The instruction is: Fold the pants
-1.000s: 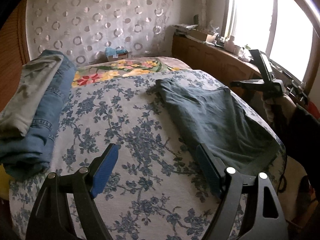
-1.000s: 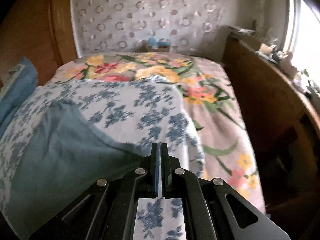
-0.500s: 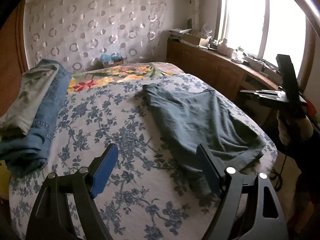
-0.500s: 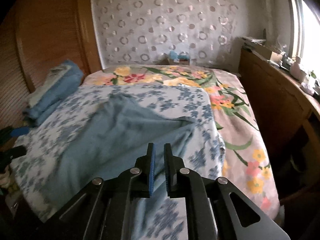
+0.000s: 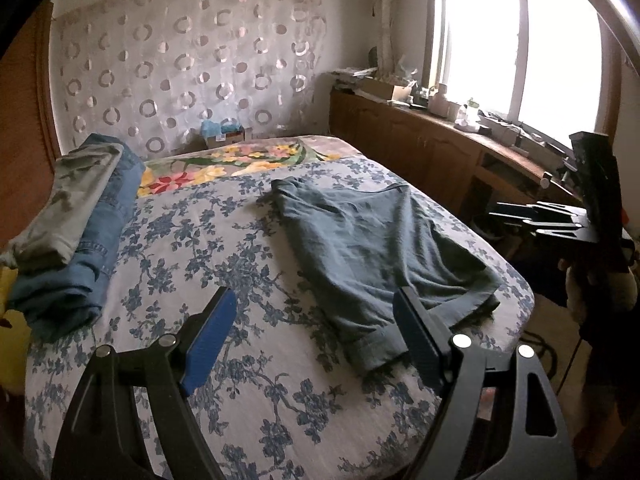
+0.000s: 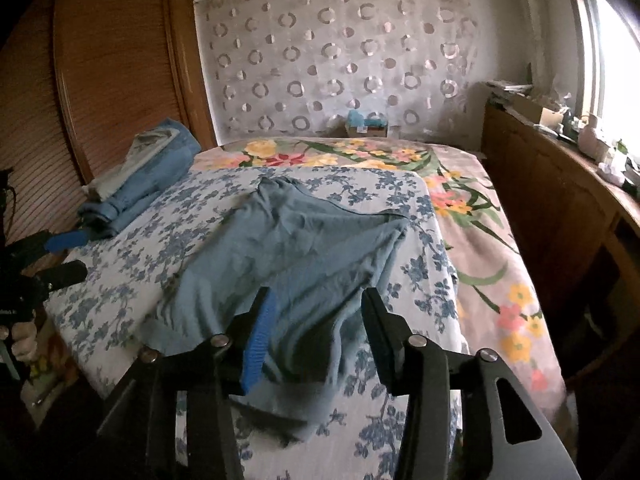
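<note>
Grey-blue pants [image 5: 368, 248] lie spread and wrinkled on the blue-flowered bedspread [image 5: 224, 248], reaching the near right corner of the bed. They also show in the right wrist view [image 6: 296, 252]. My left gripper [image 5: 316, 336] is open and empty, held above the bed's near edge, its right finger close over the pants' hem. My right gripper [image 6: 316, 332] is open and empty above the near end of the pants. It also shows from the side at the right of the left wrist view [image 5: 536, 220].
A stack of folded jeans and grey-green pants [image 5: 76, 224] lies along the bed's left side by the wooden headboard [image 6: 120, 92]. A wooden counter [image 5: 440, 148] with clutter runs under the window on the right. A tissue box [image 5: 222, 132] sits at the far end.
My right gripper has opened and drawn back and up from the bed. My left gripper has also pulled back and up, staying open. The pants now lie free on the bedspread.
</note>
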`<state>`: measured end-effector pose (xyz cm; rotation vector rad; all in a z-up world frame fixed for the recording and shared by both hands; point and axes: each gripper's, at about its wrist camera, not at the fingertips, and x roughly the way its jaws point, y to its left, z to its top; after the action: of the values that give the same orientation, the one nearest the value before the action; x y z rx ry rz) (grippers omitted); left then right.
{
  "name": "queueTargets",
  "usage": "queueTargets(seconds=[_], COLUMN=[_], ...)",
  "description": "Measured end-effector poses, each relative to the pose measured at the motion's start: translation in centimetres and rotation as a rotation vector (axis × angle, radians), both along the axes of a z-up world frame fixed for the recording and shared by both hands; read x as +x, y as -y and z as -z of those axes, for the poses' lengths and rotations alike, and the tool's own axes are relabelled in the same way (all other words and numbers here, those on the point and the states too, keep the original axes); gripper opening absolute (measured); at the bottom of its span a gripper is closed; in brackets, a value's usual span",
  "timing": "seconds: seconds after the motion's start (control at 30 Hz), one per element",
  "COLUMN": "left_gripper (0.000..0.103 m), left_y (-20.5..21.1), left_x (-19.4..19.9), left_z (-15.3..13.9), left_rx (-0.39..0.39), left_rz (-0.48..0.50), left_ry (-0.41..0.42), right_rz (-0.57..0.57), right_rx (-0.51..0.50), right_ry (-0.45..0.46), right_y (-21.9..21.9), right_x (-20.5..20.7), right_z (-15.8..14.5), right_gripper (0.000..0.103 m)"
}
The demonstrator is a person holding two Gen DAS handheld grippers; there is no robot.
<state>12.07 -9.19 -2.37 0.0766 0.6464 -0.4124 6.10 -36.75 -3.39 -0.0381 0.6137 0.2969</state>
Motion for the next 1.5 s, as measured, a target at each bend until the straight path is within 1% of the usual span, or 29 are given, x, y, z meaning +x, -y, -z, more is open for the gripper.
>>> queueTargets(seconds=[0.13, 0.27, 0.4, 0.57, 0.63, 0.67, 0.7, 0.73, 0.77, 0.8, 0.9, 1.03, 1.1, 1.23, 1.33, 1.4, 1.47, 1.5], left_gripper=[0.081, 0.081, 0.081, 0.081, 0.081, 0.078, 0.076, 0.072, 0.066, 0.064, 0.062, 0.059, 0.059, 0.059, 0.058, 0.052, 0.039, 0.035], left_y=[0.3, 0.6, 1.0, 1.5, 1.8, 2.0, 2.1, 2.2, 2.3, 2.4, 2.8, 3.4, 3.8, 4.5, 4.9, 4.9, 4.7, 4.5], left_x=[-0.4, -0.4, 0.0, 0.7, 0.8, 0.9, 1.1, 1.2, 1.3, 1.4, 1.5, 1.8, 1.9, 1.8, 2.0, 2.2, 2.3, 2.4], left_z=[0.4, 1.3, 2.8, 4.4, 4.8, 5.0, 5.3, 5.5, 5.7, 5.9, 6.5, 7.1, 7.3, 7.5, 7.7, 7.8, 7.8, 7.8], left_rx=[0.007, 0.001, 0.005, 0.009, 0.009, 0.011, 0.014, 0.014, 0.011, 0.006, -0.003, -0.026, -0.040, -0.038, -0.014, -0.010, -0.013, -0.022], left_rz=[-0.002, -0.001, -0.001, 0.010, 0.020, 0.023, 0.027, 0.026, 0.022, 0.021, 0.036, 0.057, 0.074, 0.085, 0.078, 0.067, 0.061, 0.065], left_ry=[-0.009, -0.029, -0.067, -0.112, -0.122, -0.126, -0.134, -0.142, -0.151, -0.162, -0.184, -0.217, -0.235, -0.250, -0.251, -0.247, -0.248, -0.251], right_rz=[0.027, 0.046, 0.051, 0.066, 0.064, 0.062, 0.055, 0.045, 0.039, 0.033, 0.029, 0.020, 0.012, 0.000, -0.007, -0.003, 0.004, 0.008], right_rx=[0.027, 0.021, 0.038, 0.091, 0.099, 0.104, 0.109, 0.112, 0.110, 0.109, 0.111, 0.132, 0.144, 0.155, 0.161, 0.156, 0.152, 0.144], right_ry=[-0.019, -0.051, -0.088, -0.145, -0.152, -0.152, -0.152, -0.151, -0.151, -0.151, -0.159, -0.150, -0.138, -0.109, -0.093, -0.090, -0.097, -0.102], right_y=[0.6, 0.8, 0.8, 2.0, 2.1, 1.9, 1.7, 1.6, 1.4, 1.2, 1.1, 1.3, 0.9, 0.5, 0.2, 0.1, -0.1, -0.2], right_x=[-1.2, -1.9, -1.7, -0.6, -0.4, -0.5, -0.5, -0.5, -0.6, -0.6, -0.4, -0.5, -0.6, -1.6, -2.1, -2.4, -2.5, -2.4], right_z=[0.4, 1.3, 2.3, 3.8, 4.0, 4.1, 4.0, 3.9, 3.9, 4.0, 4.3, 4.4, 4.4, 3.9, 3.4, 3.5, 3.7, 3.9], right_gripper=[0.046, 0.046, 0.046, 0.046, 0.046, 0.046, 0.042, 0.038, 0.036, 0.033, 0.026, 0.012, 0.009, 0.008, 0.008, 0.008, 0.008, 0.008])
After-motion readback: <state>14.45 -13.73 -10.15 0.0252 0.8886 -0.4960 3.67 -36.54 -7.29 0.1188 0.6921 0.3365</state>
